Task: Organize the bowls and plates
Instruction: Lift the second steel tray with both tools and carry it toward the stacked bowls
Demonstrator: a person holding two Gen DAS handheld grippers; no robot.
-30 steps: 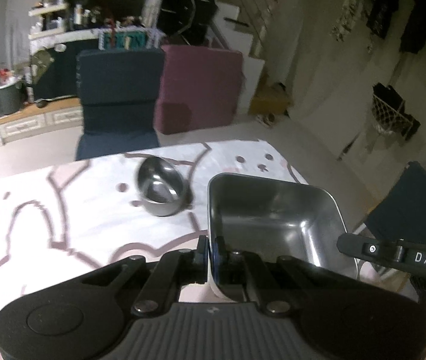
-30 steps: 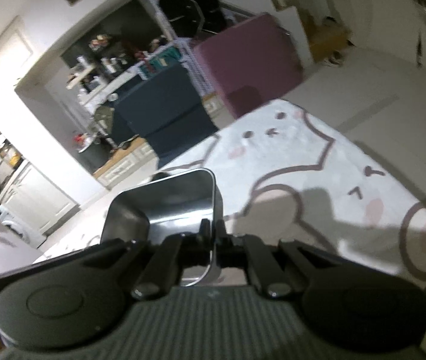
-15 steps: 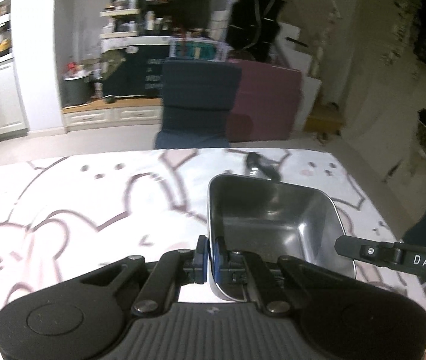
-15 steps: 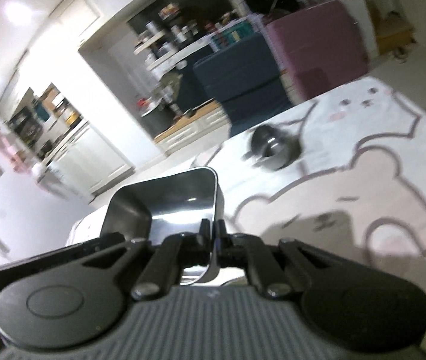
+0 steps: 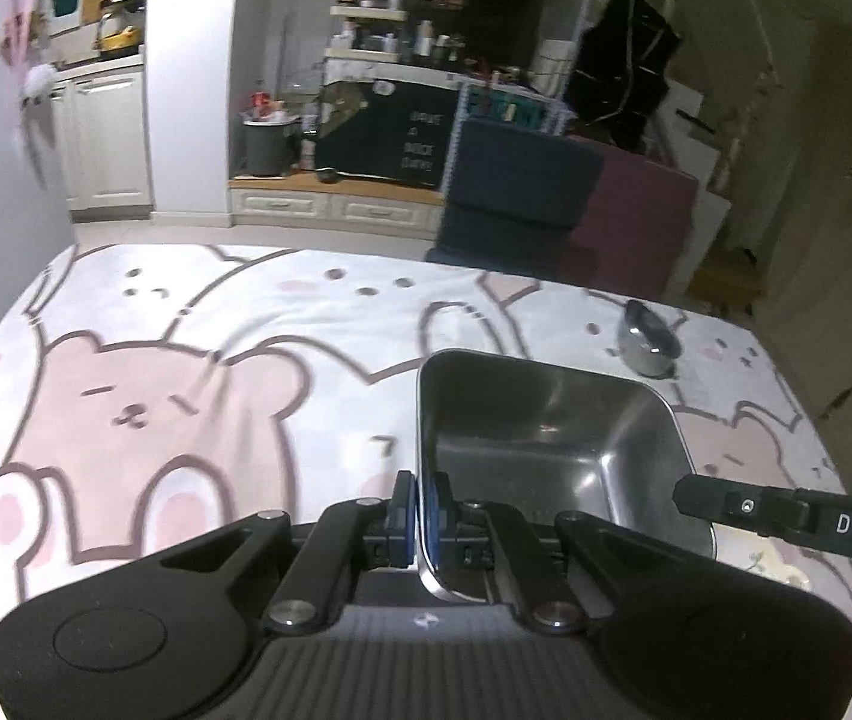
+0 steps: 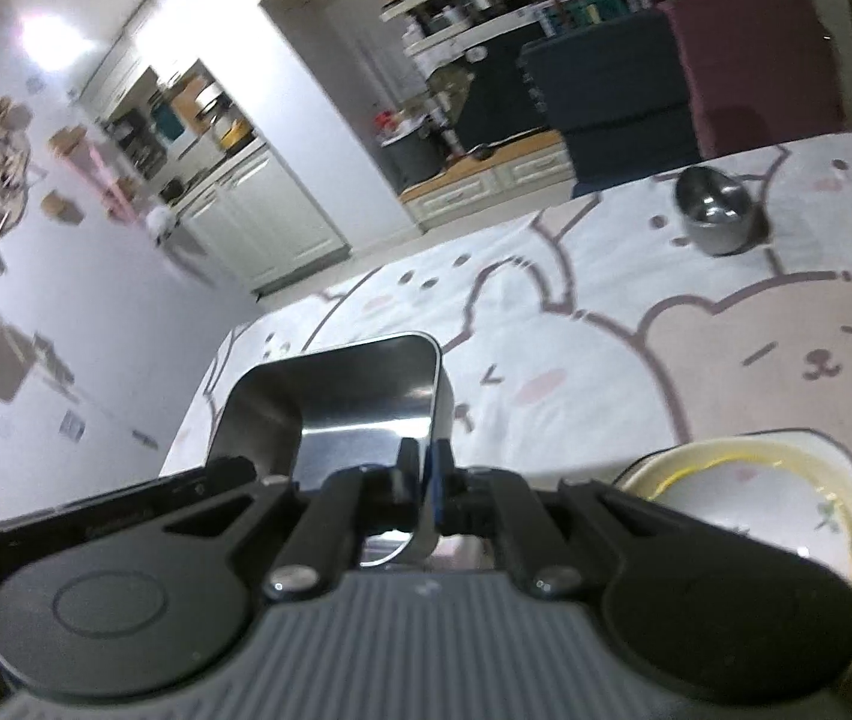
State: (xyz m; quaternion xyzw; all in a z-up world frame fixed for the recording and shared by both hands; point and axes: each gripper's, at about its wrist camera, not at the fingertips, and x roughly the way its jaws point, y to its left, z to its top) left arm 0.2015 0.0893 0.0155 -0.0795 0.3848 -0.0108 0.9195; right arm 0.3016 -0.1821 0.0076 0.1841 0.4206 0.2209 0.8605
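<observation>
So we've got the left gripper [image 5: 419, 510] clamped tight on the left wall of a rectangular stainless steel tray [image 5: 546, 438], blue pads [image 5: 403, 510] pinching the rim from both sides. The tray sits right in front of that camera, filling the 5 o'clock part of the view, above a white cloth with pink bear and bunny cartoons [image 5: 186, 360] that covers the worktop.

Further back at about 2 o'clock in the left wrist view there's a small round steel bowl [image 5: 651, 341] on the cloth, well apart from the tray. Behind the worktop we can see a dark blue cushioned chair [image 5: 516, 204] beside a maroon one [image 5: 636, 222].

Over on the right side, the right gripper [image 6: 424, 480] is closed on the tray's opposite wall [image 6: 435, 396], so both of us... er, both grippers are holding the same tray between them. In that view the steel bowl [image 6: 714, 210] shows up at 2 o'clock. Down at 4 o'clock, just beside the right gripper, there's a cream ceramic bowl with a yellow ring inside and a little handle [image 6: 756, 492]. Can't tell whether it touches the tray.
</observation>
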